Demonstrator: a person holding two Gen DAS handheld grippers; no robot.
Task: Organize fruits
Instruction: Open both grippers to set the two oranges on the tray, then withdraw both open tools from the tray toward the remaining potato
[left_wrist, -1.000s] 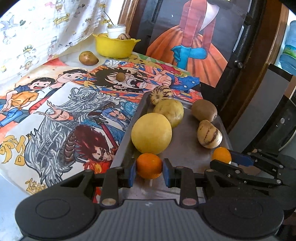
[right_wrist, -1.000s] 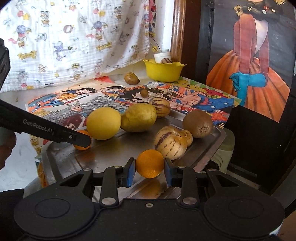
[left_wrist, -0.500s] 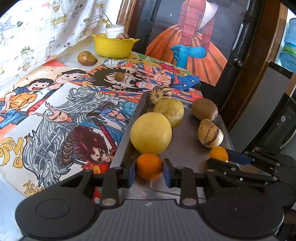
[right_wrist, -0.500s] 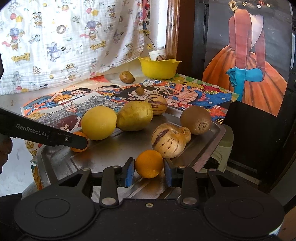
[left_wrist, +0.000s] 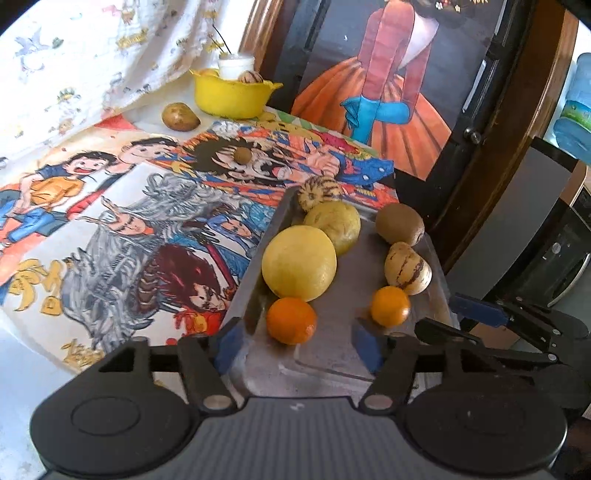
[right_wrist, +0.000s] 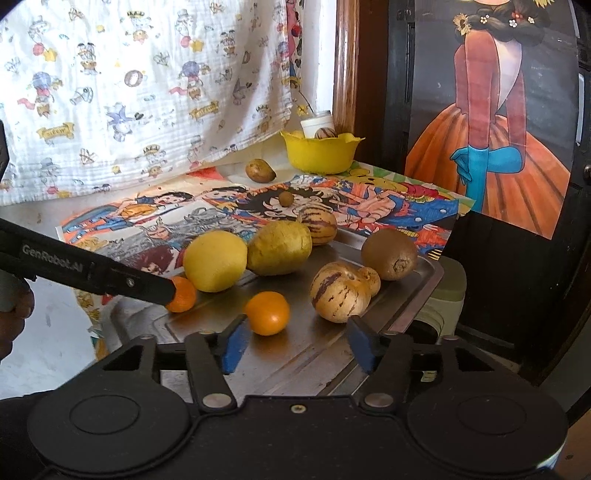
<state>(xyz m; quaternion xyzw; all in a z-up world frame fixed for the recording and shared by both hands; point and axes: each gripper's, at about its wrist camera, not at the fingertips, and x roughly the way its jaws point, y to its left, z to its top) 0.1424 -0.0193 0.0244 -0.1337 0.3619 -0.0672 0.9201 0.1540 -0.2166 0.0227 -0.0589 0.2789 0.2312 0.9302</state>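
Oranges both on metal tray (left_wrist: 343, 354). Left gripper (left_wrist: 295, 341) fingers spread wide, left orange (left_wrist: 291, 319) loose between them, touching big yellow fruit (left_wrist: 299, 263). Right gripper (right_wrist: 295, 341) fingers likewise spread, right orange (right_wrist: 267, 312) free, just beside striped melon (right_wrist: 340, 291).

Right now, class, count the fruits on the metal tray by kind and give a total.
Oranges: 2
Striped melons: 2
Kiwi: 1
Round yellow citrus: 1
Yellow-green fruit: 1
Total on the tray: 7
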